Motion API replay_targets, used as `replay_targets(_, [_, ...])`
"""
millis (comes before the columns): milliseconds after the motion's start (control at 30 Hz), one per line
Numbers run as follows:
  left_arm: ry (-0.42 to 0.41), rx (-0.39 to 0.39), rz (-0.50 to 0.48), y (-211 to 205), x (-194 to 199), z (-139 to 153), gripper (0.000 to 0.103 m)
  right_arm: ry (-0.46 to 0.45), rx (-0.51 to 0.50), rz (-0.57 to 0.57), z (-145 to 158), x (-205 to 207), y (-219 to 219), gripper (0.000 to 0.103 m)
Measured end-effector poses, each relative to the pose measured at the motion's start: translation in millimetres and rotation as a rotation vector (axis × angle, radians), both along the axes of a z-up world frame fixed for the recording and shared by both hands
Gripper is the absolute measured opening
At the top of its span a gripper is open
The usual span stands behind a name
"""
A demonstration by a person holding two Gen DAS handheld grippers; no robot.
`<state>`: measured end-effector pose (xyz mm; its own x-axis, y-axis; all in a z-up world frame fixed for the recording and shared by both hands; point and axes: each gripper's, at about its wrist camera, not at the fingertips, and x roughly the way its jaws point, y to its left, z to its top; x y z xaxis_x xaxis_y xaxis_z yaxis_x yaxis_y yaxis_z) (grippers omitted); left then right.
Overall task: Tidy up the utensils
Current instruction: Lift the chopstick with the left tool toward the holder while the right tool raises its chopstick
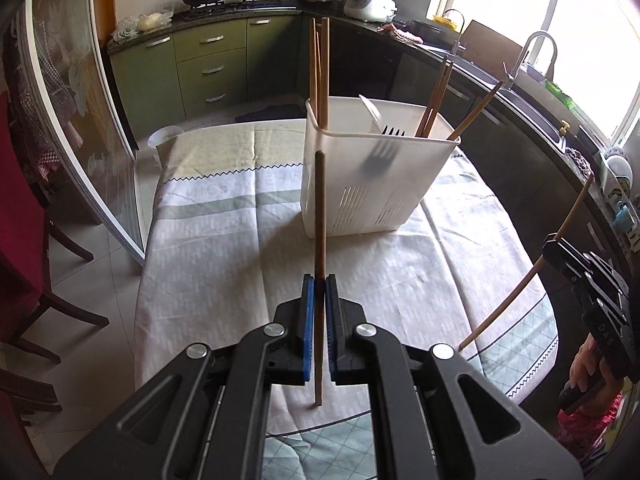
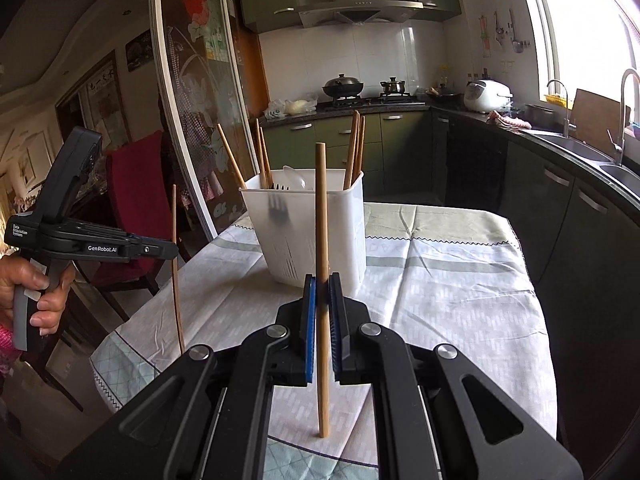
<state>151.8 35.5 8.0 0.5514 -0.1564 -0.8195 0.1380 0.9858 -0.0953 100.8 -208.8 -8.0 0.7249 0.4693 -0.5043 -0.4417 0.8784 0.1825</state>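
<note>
Eight chopsticks (image 1: 320,220) (two held), one fork (image 1: 394,132).

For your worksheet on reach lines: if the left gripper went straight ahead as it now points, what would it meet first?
Probably the white caddy. The left gripper, shut on a chopstick, points at its near left corner; only tablecloth shows between, though depth is unclear.

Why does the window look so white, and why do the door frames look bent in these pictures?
Left wrist view: the window is blown out by daylight, and the fisheye lens bows the glass door. Right wrist view: same glare at the window; the held chopstick stays sharp and the corners go dark.
</note>
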Motion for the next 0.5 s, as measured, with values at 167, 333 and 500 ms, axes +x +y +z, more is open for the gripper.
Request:
replay_targets(167, [-0.012,0.006,-0.009,-4,-9,5,0.006,-0.003,0.0,-0.004,1,-10,-5,0.007])
replay_targets(333, [-0.03,0.014,-0.01,-4,-19,8,0.005,-0.004,-0.001,-0.001,2,-16,-5,0.007])
replay_targets(500, [-0.059,0.029,-0.022,-7,-30,10,0.005,-0.007,0.0,0.002,2,-22,-6,0.007])
